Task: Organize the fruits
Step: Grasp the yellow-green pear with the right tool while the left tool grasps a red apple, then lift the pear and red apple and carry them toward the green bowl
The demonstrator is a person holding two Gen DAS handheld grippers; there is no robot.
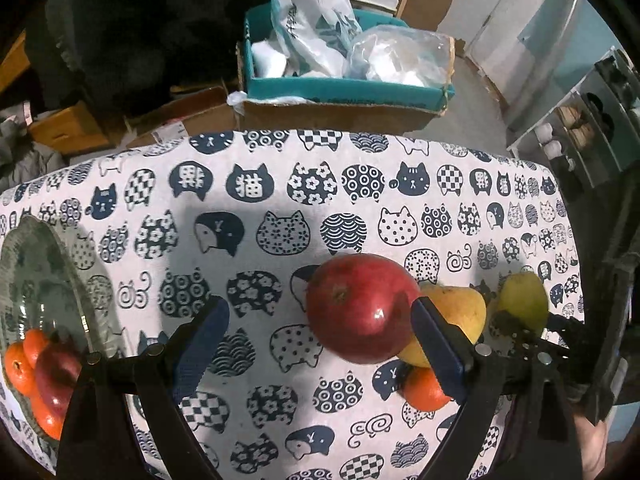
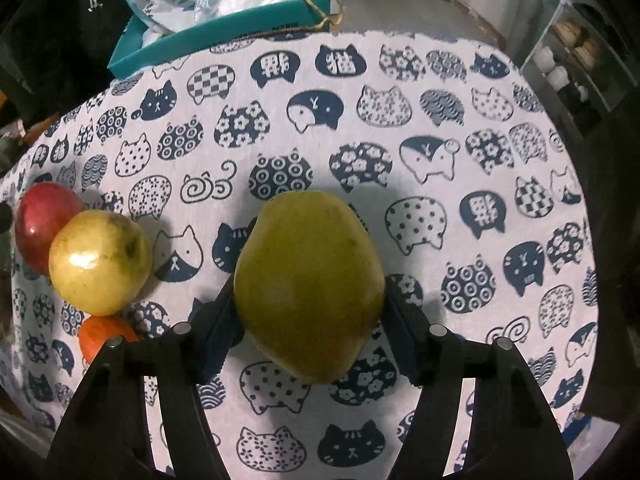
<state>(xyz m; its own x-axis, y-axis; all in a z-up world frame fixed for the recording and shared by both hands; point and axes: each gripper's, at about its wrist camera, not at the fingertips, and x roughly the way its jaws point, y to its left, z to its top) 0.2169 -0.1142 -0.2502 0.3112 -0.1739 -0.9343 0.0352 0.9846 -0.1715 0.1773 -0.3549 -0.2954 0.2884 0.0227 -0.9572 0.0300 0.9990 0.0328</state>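
My right gripper (image 2: 308, 320) is shut on a green pear (image 2: 308, 284) and holds it over the cat-print tablecloth (image 2: 440, 184); the pear also shows in the left wrist view (image 1: 522, 300). My left gripper (image 1: 320, 344) is open, its right finger beside a red apple (image 1: 360, 308) that lies on the cloth. A yellow pear (image 1: 456, 312) and an orange (image 1: 424, 390) lie just right of the apple. In the right wrist view the red apple (image 2: 42, 228), yellow pear (image 2: 100, 262) and orange (image 2: 106, 336) sit at the left. A glass bowl (image 1: 36, 264) at the far left holds oranges (image 1: 20, 364) and a red apple (image 1: 56, 376).
A teal box (image 1: 344, 88) with plastic bags sits on a cardboard box (image 1: 340, 116) beyond the table's far edge. A shelf unit (image 1: 580, 128) stands at the right. Cardboard boxes (image 1: 68, 128) lie at the back left.
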